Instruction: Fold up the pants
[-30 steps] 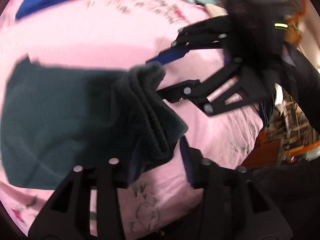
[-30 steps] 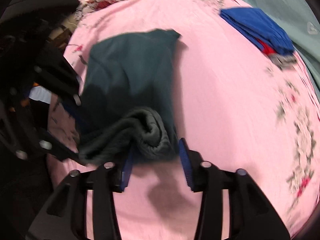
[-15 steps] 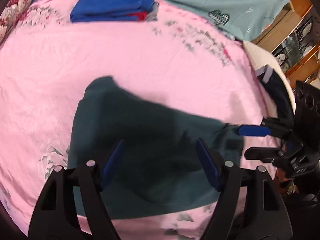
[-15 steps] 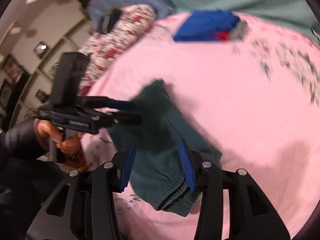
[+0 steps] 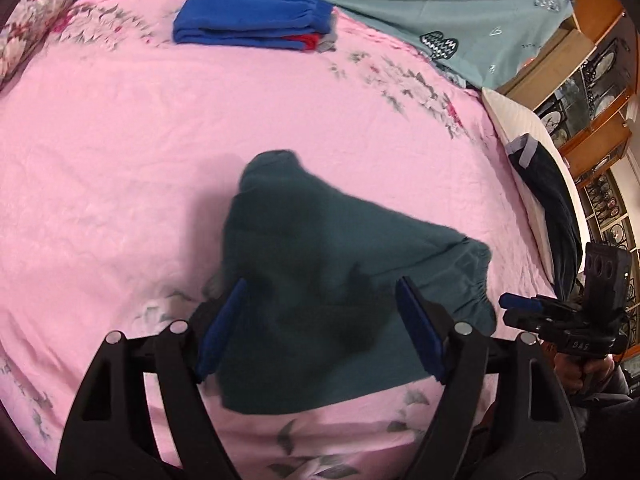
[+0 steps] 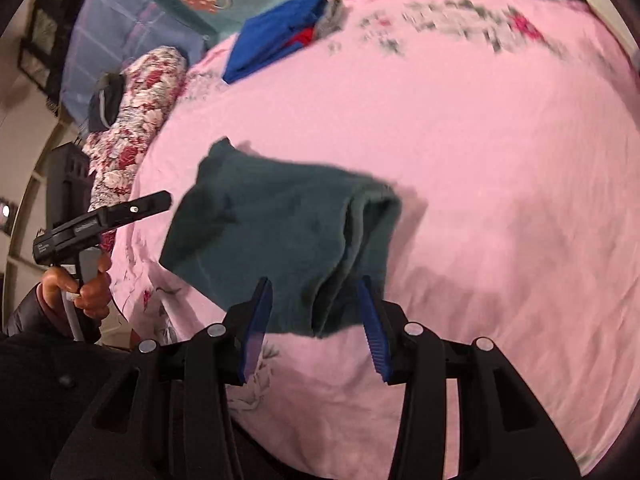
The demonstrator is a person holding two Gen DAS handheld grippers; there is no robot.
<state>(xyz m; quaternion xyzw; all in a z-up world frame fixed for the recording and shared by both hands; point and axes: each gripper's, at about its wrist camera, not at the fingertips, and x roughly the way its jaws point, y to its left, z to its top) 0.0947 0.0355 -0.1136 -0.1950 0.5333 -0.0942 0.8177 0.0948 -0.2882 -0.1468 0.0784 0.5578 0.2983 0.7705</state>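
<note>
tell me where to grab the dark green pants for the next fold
Best guess: take the dark green pants at the gathered elastic waistband, the thickest, stacked edge, lying toward the right hand-held gripper. Come in low from that side over the pink sheet, so the pads pinch every layer. The left hand-held gripper is opening above the cloth, holding nothing.

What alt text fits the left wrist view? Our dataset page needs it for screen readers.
Folded dark green pants lie on a pink sheet, seen between the opening jaws of the left gripper, which grip nothing. A blue folded stack sits at the far edge, and the right gripper shows at right.
</note>
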